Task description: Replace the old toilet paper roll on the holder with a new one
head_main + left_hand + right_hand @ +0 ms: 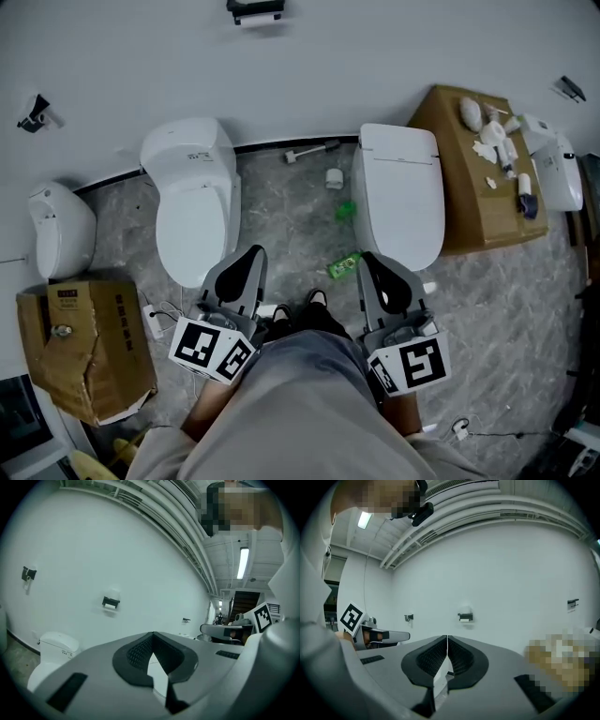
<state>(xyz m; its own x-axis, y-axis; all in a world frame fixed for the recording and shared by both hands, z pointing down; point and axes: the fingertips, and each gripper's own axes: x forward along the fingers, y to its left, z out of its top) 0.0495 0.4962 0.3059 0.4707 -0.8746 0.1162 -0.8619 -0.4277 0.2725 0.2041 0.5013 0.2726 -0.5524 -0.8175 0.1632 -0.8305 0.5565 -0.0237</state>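
The black toilet paper holder (255, 11) hangs on the white wall far ahead, with a pale roll showing under its bar. It is small in the left gripper view (110, 603) and in the right gripper view (465, 617). My left gripper (251, 255) and right gripper (368, 260) are held low in front of the person's body, side by side and far from the wall. Both are shut with nothing between the jaws, as the left gripper view (153, 633) and the right gripper view (447, 637) show. I cannot pick out a new roll for certain.
Two white toilets (192, 202) (398, 192) stand between me and the wall. A cardboard box (469, 216) at the right carries several white items. A torn box (84, 347) and a white fixture (61, 230) stand at the left. Green scraps (344, 265) litter the floor.
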